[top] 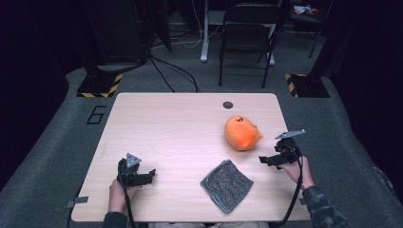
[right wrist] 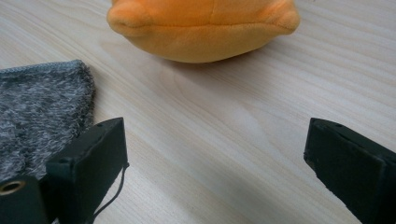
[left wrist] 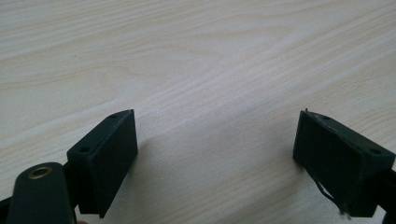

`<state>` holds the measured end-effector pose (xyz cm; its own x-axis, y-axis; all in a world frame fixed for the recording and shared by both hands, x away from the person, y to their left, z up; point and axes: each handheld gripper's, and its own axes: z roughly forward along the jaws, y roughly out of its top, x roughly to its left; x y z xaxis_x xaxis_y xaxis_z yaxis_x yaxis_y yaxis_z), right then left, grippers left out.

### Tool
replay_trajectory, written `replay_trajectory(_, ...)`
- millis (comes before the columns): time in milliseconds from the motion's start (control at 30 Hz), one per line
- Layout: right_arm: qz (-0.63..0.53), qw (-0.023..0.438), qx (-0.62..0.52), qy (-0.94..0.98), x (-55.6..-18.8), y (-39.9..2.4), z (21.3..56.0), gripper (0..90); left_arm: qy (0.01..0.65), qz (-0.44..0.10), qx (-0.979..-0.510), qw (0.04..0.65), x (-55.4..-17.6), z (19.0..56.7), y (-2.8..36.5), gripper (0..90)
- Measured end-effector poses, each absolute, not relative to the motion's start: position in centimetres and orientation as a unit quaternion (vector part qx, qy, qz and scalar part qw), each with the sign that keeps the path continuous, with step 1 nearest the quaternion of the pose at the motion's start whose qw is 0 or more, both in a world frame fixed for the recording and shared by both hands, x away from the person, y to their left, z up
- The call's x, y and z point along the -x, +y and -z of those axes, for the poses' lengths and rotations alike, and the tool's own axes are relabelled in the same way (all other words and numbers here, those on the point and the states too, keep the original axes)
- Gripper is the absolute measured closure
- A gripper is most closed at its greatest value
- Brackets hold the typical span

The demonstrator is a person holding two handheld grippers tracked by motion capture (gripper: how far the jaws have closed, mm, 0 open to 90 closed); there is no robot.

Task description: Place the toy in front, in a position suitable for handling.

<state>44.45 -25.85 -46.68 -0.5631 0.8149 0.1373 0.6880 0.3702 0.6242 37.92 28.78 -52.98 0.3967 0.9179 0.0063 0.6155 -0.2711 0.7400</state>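
Observation:
An orange plush toy (top: 242, 132) lies on the right half of the wooden table (top: 180, 137). A folded grey cloth (top: 226, 185) rests near the front edge, below and left of the toy. My right gripper (top: 264, 159) hovers low beside the cloth's right corner, jaws open and empty; in the right gripper view the plush toy (right wrist: 205, 28) lies ahead and the grey cloth (right wrist: 39, 112) at left. My left gripper (top: 151, 175) sits at the front left, open, with bare table (left wrist: 210, 70) between its jaws.
A small dark round grommet (top: 228, 105) sits near the table's far edge. Beyond the table stand a folding chair (top: 247, 38) and floor cables. Yellow-black striped stand bases (top: 100, 85) flank the far corners.

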Motion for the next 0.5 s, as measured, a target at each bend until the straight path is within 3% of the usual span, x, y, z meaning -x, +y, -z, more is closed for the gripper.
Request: replay_trajectory(500,-0.326,0.115,-0.445,0.826,-45.14,-25.17,45.78,6.2,0.504,-0.232,-0.759,0.340,-38.03,53.09,28.64,13.3)
